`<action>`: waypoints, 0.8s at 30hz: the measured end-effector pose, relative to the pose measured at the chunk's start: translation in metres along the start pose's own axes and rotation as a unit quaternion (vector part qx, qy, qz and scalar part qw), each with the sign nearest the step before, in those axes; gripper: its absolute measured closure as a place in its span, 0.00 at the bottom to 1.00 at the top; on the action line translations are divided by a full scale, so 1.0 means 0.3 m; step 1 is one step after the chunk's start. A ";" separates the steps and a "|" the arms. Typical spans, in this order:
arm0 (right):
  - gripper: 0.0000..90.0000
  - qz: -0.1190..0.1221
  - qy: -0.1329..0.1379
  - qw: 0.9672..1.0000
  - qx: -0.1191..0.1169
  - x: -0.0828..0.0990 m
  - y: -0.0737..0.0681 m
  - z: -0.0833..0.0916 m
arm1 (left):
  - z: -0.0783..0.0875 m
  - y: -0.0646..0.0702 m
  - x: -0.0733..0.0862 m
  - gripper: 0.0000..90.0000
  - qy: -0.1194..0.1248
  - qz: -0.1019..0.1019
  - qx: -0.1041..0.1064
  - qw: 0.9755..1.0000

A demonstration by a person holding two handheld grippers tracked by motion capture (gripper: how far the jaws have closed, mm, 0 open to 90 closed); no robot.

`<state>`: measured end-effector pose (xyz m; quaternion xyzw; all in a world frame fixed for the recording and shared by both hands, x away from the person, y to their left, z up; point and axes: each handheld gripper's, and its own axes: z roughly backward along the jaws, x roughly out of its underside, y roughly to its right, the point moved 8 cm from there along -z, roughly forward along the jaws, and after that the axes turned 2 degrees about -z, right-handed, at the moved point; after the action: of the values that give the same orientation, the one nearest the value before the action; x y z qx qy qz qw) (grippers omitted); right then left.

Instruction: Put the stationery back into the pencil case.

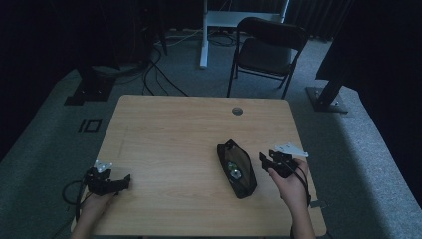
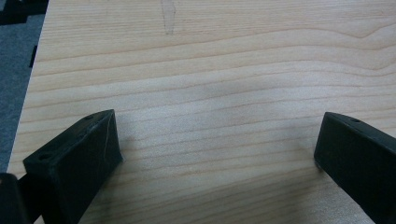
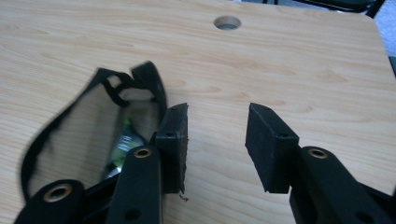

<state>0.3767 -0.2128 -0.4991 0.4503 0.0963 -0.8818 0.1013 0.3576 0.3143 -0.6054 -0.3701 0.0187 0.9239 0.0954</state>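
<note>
A black zip pouch lies open on the wooden table, right of centre, with a small green and white item inside it. My right gripper sits just right of the pouch, jaws apart and nothing between them. In the right gripper view the pouch lies left of the left jaw, and the gripper stands over bare wood. My left gripper rests near the table's front left corner, far from the pouch. In the left gripper view, that gripper is wide open over bare table.
A round cable hole sits near the table's far edge, also visible in the right gripper view as the hole. Behind the table stands a dark folding chair and a white desk leg. Cables trail across the grey carpet.
</note>
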 end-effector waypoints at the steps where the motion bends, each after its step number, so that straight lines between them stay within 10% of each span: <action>1: 0.64 -0.001 0.001 1.000 0.003 0.007 0.012 -0.002 | 0.000 0.000 0.000 0.01 0.000 0.000 0.000 1.000; 20: 0.31 -0.040 -0.021 0.999 0.023 0.182 0.142 -0.035 | 0.000 -0.001 0.000 0.01 -0.001 -0.001 0.000 1.000; 24: 0.24 -0.004 -0.027 0.999 0.026 0.218 0.148 -0.054 | 0.000 -0.001 0.000 0.01 -0.001 -0.001 0.000 1.000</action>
<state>0.3636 -0.2572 -0.5650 0.4286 0.0723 -0.8963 0.0884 0.3575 0.3145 -0.6054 -0.3694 0.0183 0.9241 0.0964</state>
